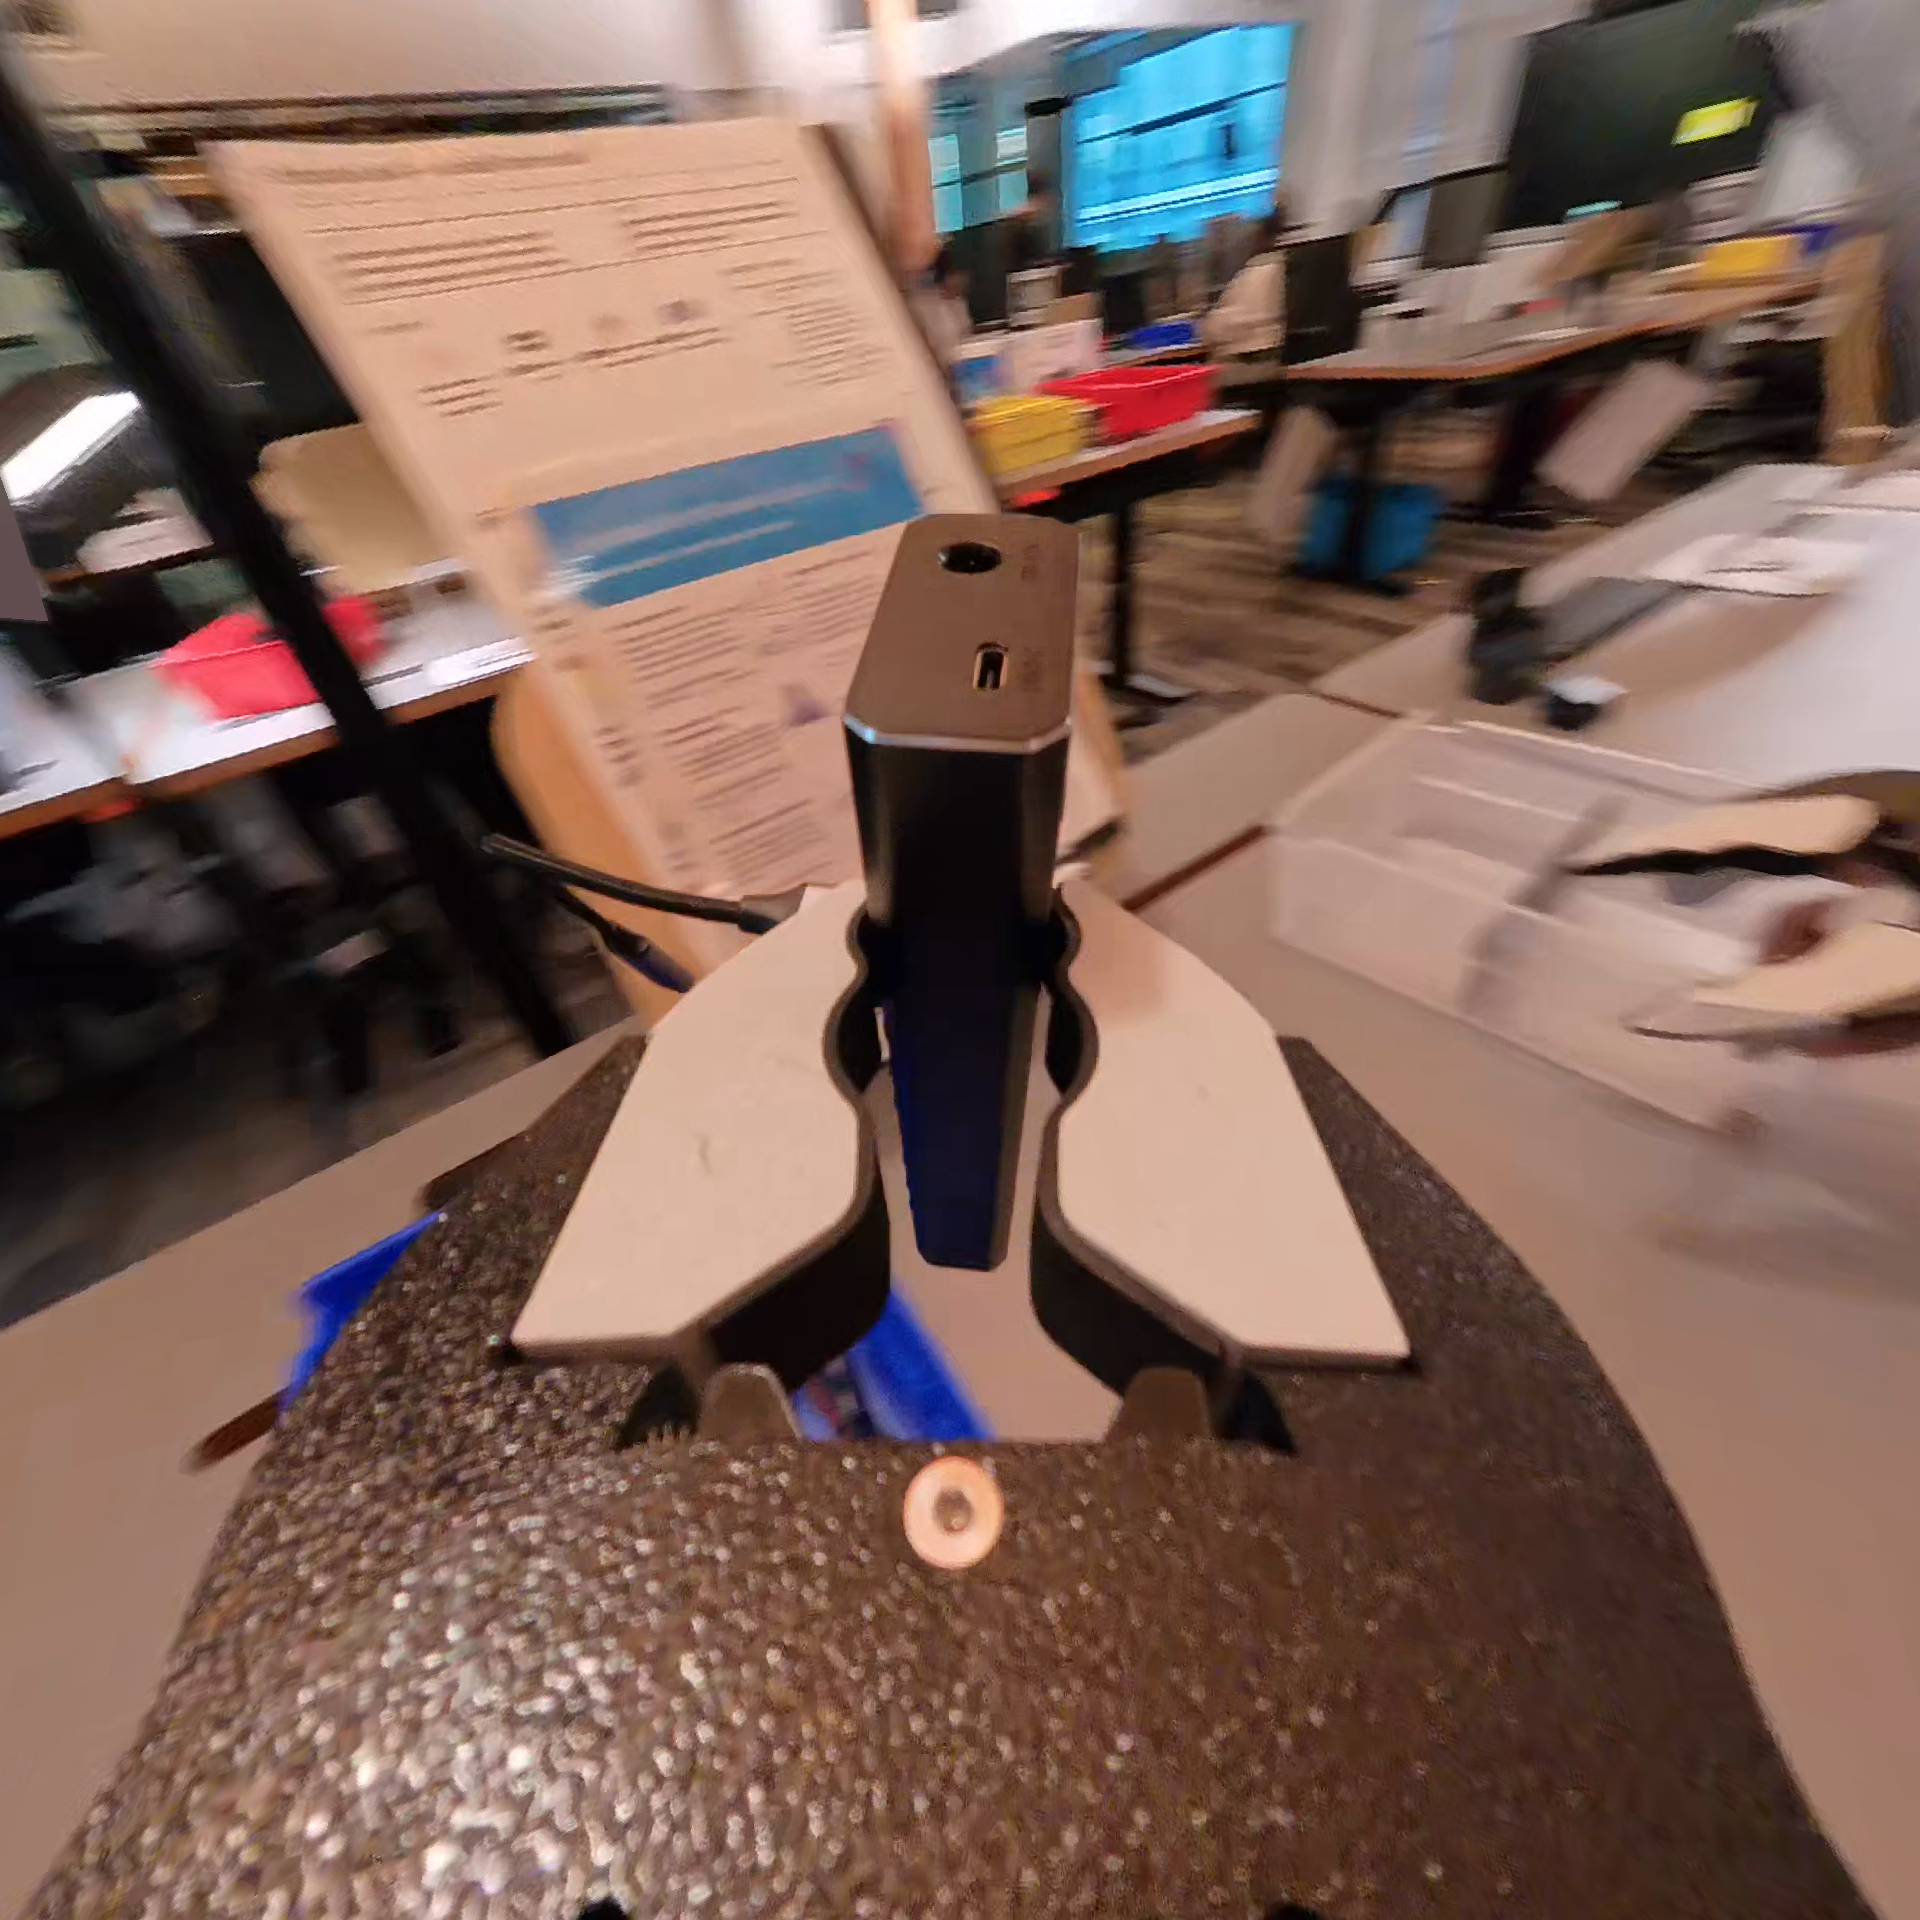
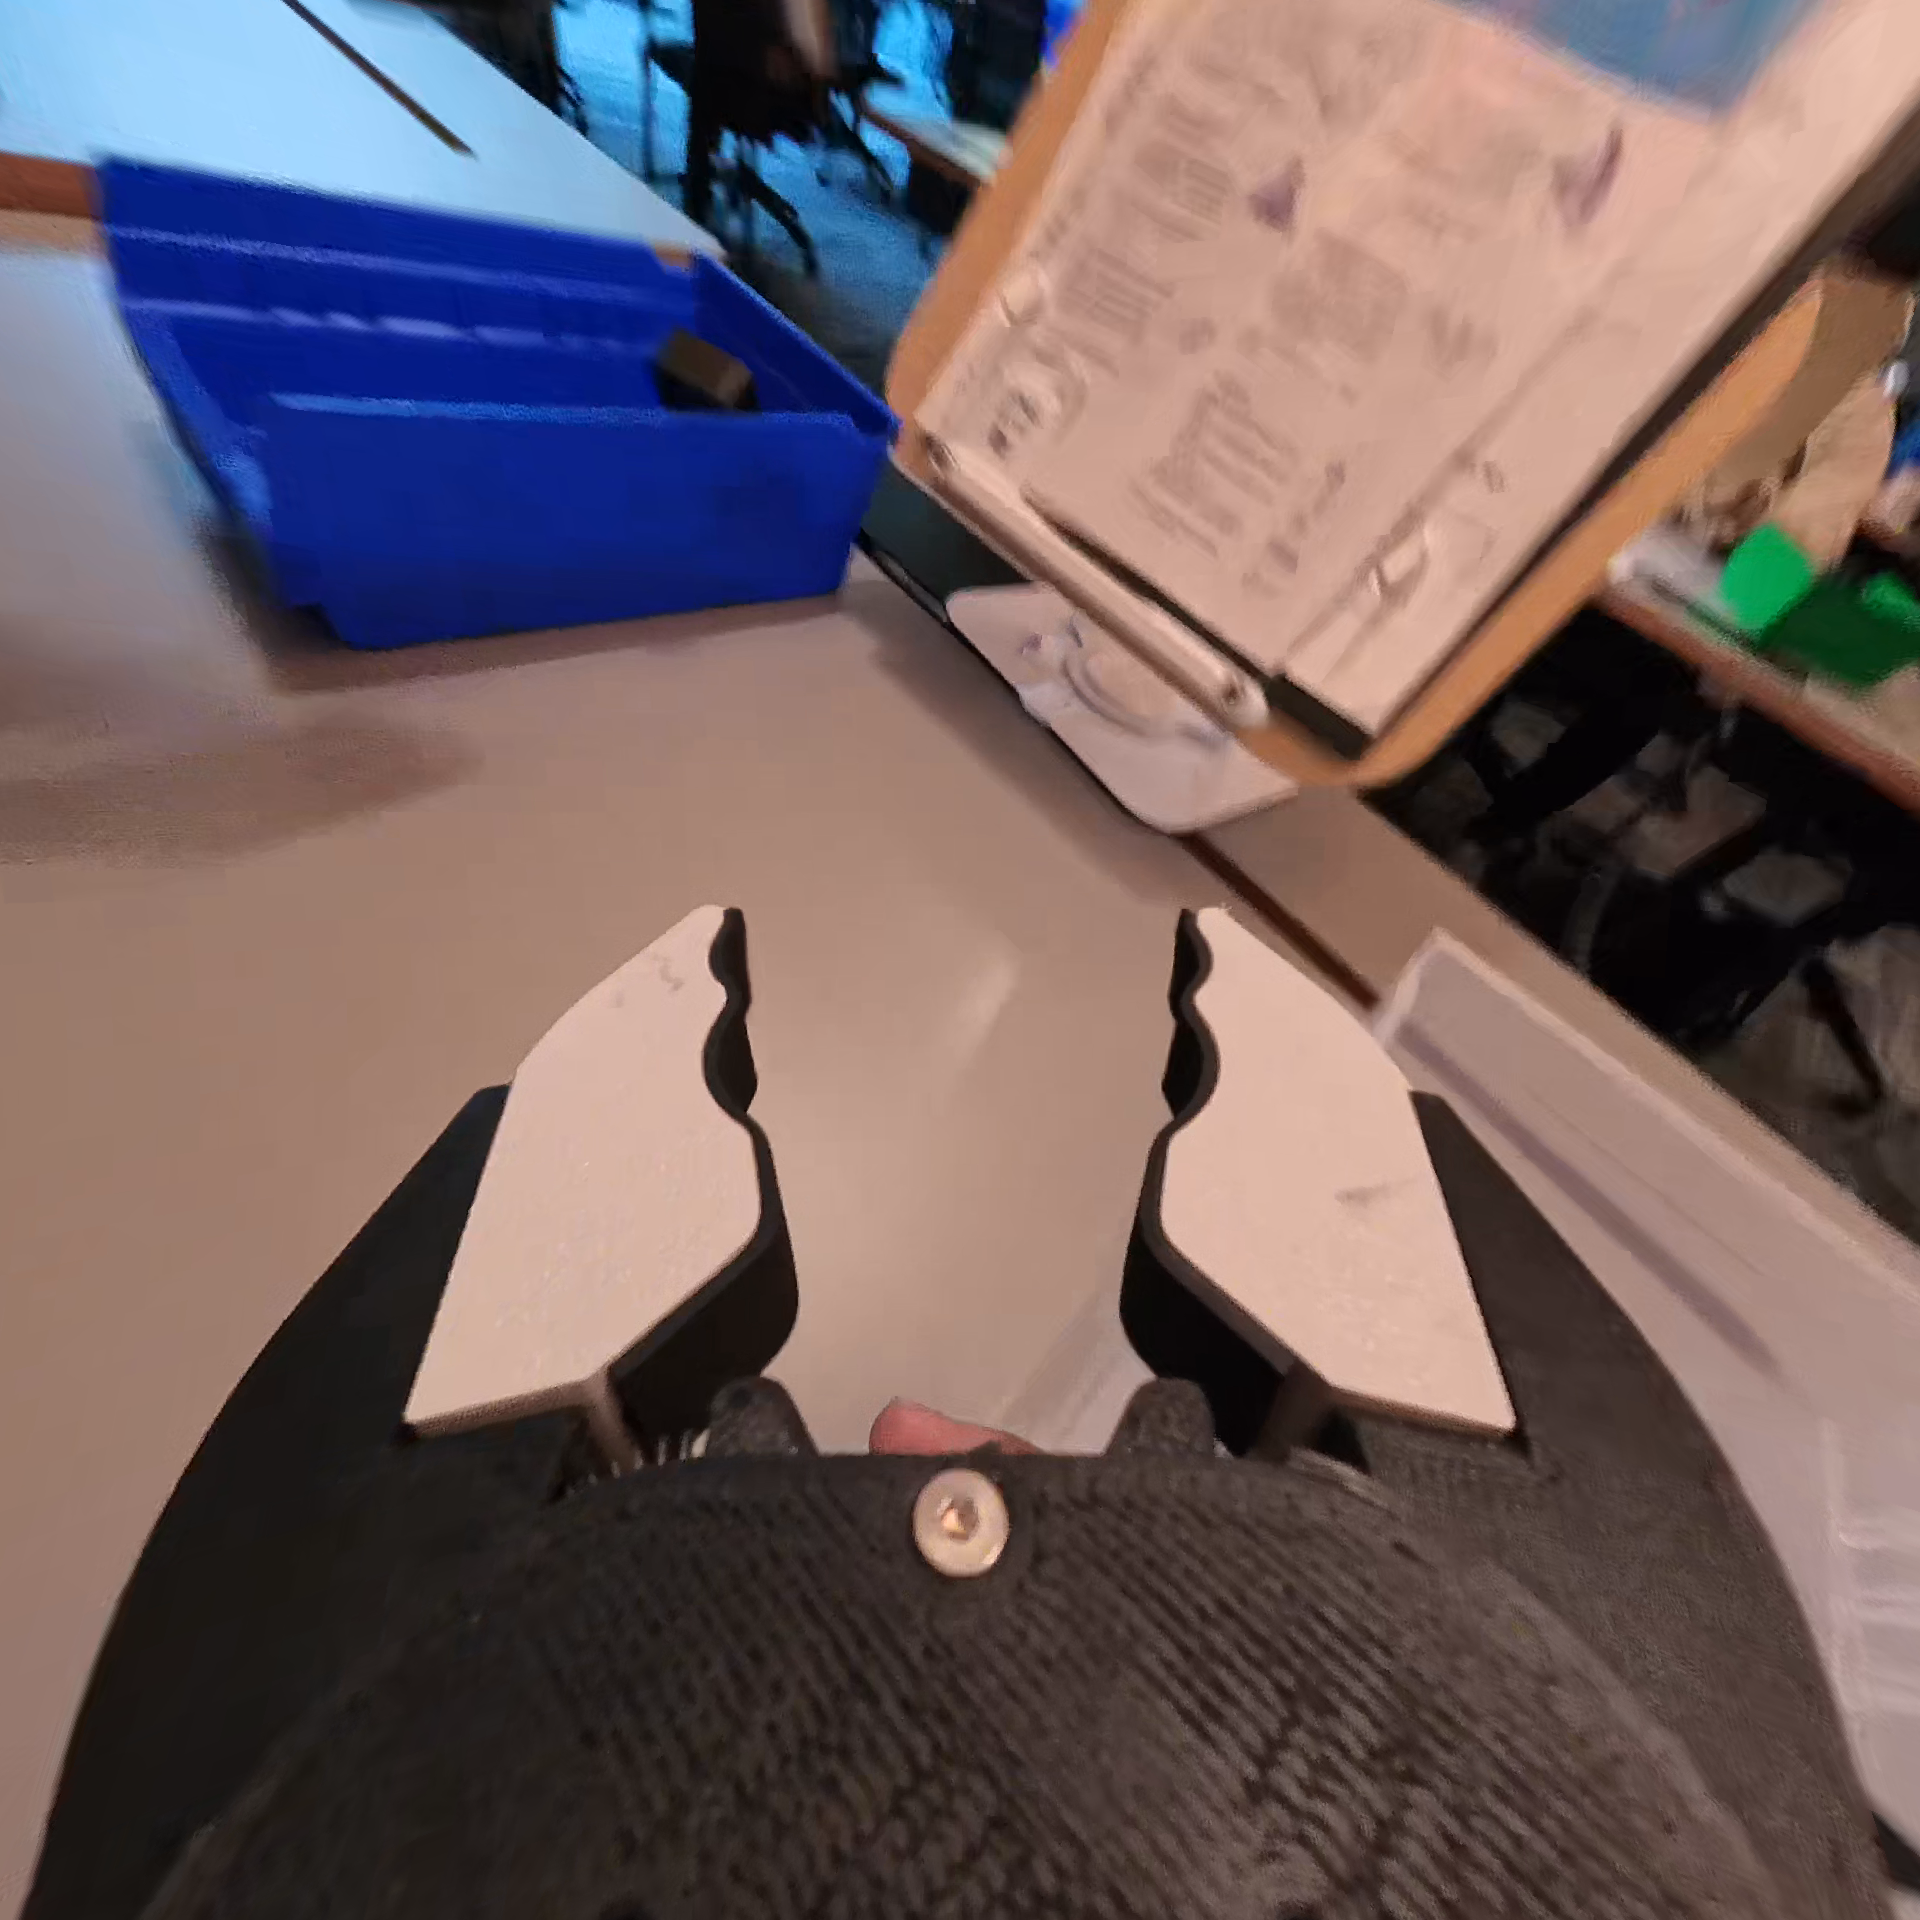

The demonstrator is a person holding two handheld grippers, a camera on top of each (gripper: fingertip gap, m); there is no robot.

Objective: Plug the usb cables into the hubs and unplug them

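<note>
My left gripper point(image 1: 961, 914) is shut on a dark grey hub point(image 1: 961, 748) and holds it upright above the table, its end face with a round socket and a small oval port turned up. A thin black cable point(image 1: 623, 888) runs off to the left behind the left finger. My right gripper point(image 2: 958, 925) is open and empty, low over the grey table point(image 2: 623, 831). A small dark block point(image 2: 704, 382) lies in the blue bin point(image 2: 540, 499) at the far left of the right wrist view; I cannot tell what it is.
A tilted board with printed sheets point(image 2: 1351, 343) stands on a white base point(image 2: 1132, 717) at the table's far edge, also in the left wrist view point(image 1: 644, 436). A clear plastic box point(image 1: 1507, 914) sits at the right. The blue bin shows under the left gripper point(image 1: 343, 1320).
</note>
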